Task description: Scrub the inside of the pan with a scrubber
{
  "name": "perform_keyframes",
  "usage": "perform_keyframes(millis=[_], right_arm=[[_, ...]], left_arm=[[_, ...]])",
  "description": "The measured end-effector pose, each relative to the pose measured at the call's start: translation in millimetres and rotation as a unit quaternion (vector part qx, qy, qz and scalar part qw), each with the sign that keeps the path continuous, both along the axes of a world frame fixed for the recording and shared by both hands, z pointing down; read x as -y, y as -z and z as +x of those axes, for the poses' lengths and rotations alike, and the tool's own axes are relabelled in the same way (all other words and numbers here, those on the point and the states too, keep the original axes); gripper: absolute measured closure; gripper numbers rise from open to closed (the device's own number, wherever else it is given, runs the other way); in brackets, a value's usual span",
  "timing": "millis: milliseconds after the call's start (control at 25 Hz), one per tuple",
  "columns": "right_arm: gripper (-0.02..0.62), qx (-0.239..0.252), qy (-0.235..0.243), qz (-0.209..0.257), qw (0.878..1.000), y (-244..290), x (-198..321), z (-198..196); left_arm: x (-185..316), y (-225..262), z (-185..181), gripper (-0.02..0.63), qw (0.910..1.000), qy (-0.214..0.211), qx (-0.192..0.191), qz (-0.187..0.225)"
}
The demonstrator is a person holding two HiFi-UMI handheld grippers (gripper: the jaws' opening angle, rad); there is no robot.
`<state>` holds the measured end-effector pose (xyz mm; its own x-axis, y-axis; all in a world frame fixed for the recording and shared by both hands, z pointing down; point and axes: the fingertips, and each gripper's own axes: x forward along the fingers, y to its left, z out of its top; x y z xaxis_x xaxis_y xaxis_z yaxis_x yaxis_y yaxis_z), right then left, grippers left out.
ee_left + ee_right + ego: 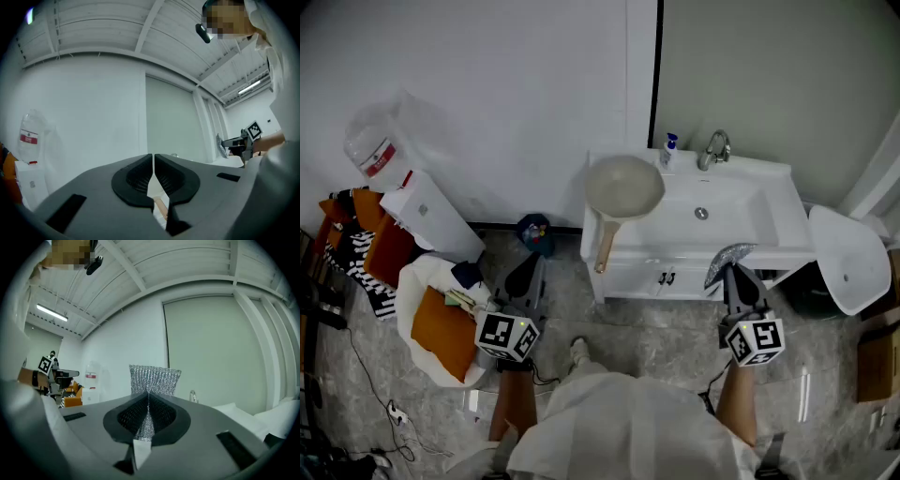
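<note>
The pan sits on the left end of the white sink unit, its pale inside facing up and its wooden handle reaching over the near edge. A tap and a small bottle stand at the far rim of the sink. The right gripper is level just near of the sink unit's front, towards its right. Its jaws are clamped on a silver mesh scrubber, which fans out past the tips. The left gripper is level over the floor, left of the sink unit and well apart from the pan. Its jaws are pressed together with nothing between them.
</note>
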<state>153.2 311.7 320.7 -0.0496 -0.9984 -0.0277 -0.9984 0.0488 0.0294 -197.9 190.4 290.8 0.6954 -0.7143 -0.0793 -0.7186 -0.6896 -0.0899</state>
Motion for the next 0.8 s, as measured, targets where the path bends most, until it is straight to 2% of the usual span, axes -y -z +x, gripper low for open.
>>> perform_keyframes(millis=[560,800], right_arm=[[0.578,-0.002,0.000,0.003,1.000,4.5,1.0,-7.5],[0.578,0.014,0.002,0.012,1.000,5.6,-1.8,-9.9]], left_arm=[[-1.4,1.1,-2.0,0.578,1.0000,-0.005,-0.001,0.002],[-0.7,-3.4,-2.6,0.578,0.9999,-0.011,0.002,-0.003]])
